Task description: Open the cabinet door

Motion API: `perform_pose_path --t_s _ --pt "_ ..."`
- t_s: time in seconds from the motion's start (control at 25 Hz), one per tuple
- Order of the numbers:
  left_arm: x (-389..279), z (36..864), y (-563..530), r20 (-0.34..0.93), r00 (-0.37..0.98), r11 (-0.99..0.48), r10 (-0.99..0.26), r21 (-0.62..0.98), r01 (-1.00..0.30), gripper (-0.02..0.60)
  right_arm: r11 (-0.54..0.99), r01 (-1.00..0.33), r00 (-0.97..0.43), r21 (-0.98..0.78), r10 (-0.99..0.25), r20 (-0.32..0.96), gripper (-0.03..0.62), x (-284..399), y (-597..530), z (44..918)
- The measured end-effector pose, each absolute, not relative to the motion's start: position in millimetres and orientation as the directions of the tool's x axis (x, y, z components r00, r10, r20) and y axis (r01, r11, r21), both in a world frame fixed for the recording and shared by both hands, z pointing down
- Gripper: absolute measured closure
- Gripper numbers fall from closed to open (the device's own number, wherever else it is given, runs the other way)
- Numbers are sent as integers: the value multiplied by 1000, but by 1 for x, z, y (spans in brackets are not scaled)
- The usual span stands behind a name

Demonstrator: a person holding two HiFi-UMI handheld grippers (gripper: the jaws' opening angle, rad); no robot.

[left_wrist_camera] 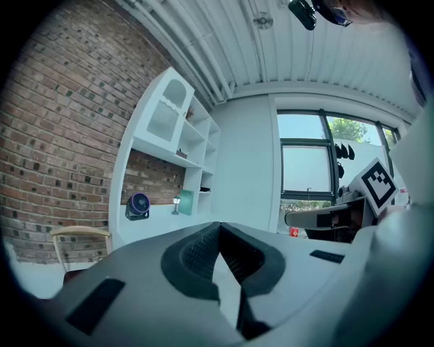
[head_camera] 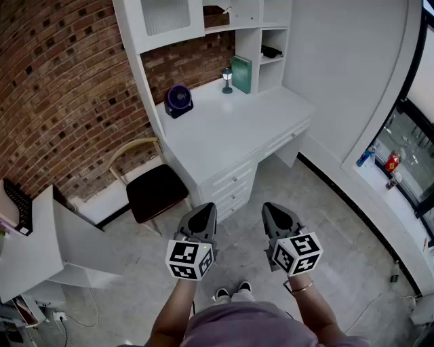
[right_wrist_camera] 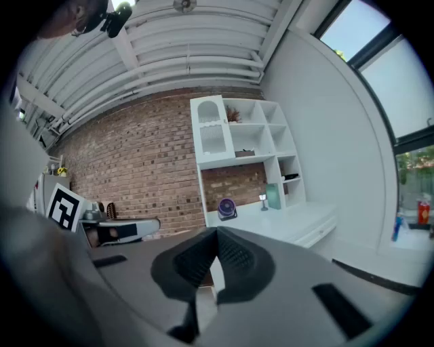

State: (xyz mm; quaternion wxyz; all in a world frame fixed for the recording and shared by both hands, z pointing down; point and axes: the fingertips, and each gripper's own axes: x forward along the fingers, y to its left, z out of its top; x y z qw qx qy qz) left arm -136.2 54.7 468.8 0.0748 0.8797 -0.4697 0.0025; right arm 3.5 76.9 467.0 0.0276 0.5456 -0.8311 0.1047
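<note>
The cabinet door (head_camera: 165, 15), white with a ribbed glass panel, is at the top left of the white hutch above the desk (head_camera: 224, 132), and it looks closed. It also shows in the left gripper view as the arched cabinet door (left_wrist_camera: 165, 115) and in the right gripper view as the cabinet door (right_wrist_camera: 210, 132). My left gripper (head_camera: 205, 210) and right gripper (head_camera: 274, 209) hang side by side over the floor, well short of the desk. Each is shut with nothing between its jaws, as seen on the left gripper (left_wrist_camera: 218, 229) and the right gripper (right_wrist_camera: 217, 234).
On the desk stand a purple fan (head_camera: 179, 100), a small lamp (head_camera: 227, 80) and a green book (head_camera: 241, 73). A chair (head_camera: 154, 191) sits left of the desk drawers (head_camera: 234, 186). A white table (head_camera: 41, 247) is at the left. Bottles (head_camera: 392, 162) stand on the window sill at the right.
</note>
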Motion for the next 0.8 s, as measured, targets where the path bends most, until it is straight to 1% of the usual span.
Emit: perform_pose_path --t_s 0.36,0.72,0.76,0.8 --pt "-125 470 64 66 554 -539 -830 158 -827 581 402 -903 -426 -153 -888 176 592 12 87 473" --pt "-113 475 61 90 538 -523 -838 148 -839 580 392 -906 -415 -160 -899 142 592 34 80 471" --pt "-111 475 60 89 536 -521 -840 147 -841 568 392 -906 -413 -159 -901 136 592 37 78 470" --pt "-109 474 58 87 533 -519 -842 146 -842 530 392 -906 -413 -157 -902 130 591 40 76 469"
